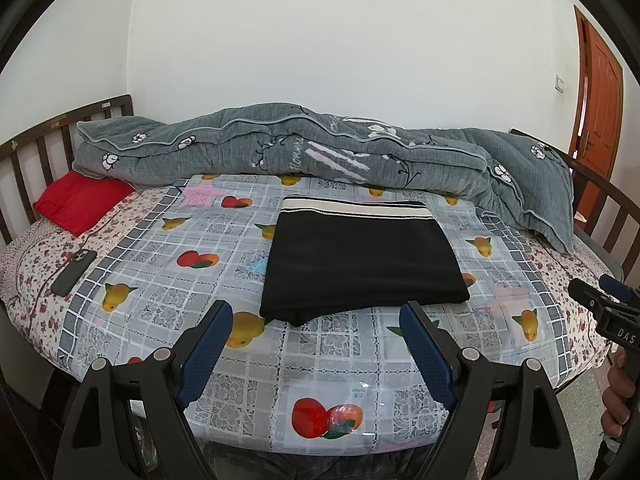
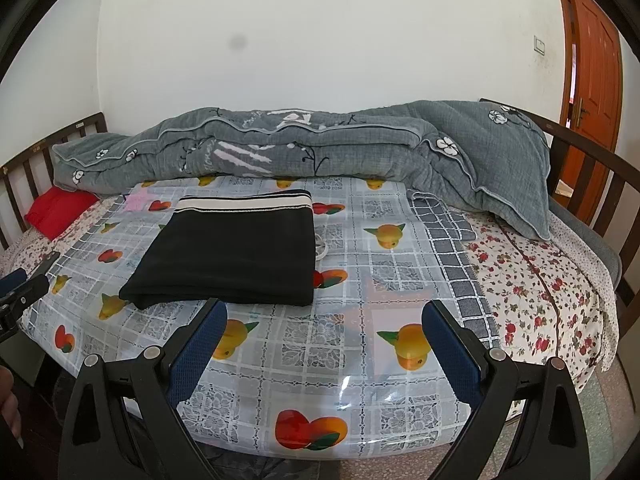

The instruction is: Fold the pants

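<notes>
The black pants (image 1: 360, 258) lie folded into a flat rectangle on the fruit-print plastic cover (image 1: 224, 264), their black-and-cream striped waistband at the far edge. They also show in the right wrist view (image 2: 236, 254). My left gripper (image 1: 316, 312) is open and empty, held just short of the pants' near edge. My right gripper (image 2: 324, 310) is open and empty, to the right of the pants' near right corner. The right gripper also shows at the right edge of the left wrist view (image 1: 600, 300).
A rolled grey quilt (image 1: 320, 152) lies along the back of the bed. A red pillow (image 1: 80, 202) and a black phone (image 1: 74, 267) lie at the left. Wooden rails (image 2: 592, 184) bound both ends. A floral sheet (image 2: 536, 292) covers the right side.
</notes>
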### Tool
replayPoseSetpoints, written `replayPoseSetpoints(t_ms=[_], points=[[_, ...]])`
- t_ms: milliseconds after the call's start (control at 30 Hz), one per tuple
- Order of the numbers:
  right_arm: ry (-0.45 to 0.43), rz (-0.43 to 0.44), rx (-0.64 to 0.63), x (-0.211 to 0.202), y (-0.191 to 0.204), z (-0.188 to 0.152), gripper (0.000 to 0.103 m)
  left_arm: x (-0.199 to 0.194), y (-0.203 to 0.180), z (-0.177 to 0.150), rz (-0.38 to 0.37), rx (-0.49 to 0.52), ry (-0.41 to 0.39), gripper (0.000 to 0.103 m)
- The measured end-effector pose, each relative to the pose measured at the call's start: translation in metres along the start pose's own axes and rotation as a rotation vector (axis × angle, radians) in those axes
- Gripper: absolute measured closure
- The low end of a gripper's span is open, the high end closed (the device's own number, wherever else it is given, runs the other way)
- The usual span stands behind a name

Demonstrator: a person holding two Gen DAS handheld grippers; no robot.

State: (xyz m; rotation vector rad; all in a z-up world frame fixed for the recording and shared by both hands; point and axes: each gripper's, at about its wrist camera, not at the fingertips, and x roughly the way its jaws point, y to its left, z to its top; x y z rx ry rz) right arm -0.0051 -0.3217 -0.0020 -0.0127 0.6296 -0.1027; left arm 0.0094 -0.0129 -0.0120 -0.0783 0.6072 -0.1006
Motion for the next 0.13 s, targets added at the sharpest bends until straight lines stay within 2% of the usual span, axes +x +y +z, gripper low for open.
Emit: replayPoseSetpoints(t_ms=[133], points=[[0.000, -0.001, 0.000, 0.0000, 0.0005, 0.0000, 0.006, -0.0001, 0.0002, -0.0001, 0.001, 0.000, -0.001, 0.018]])
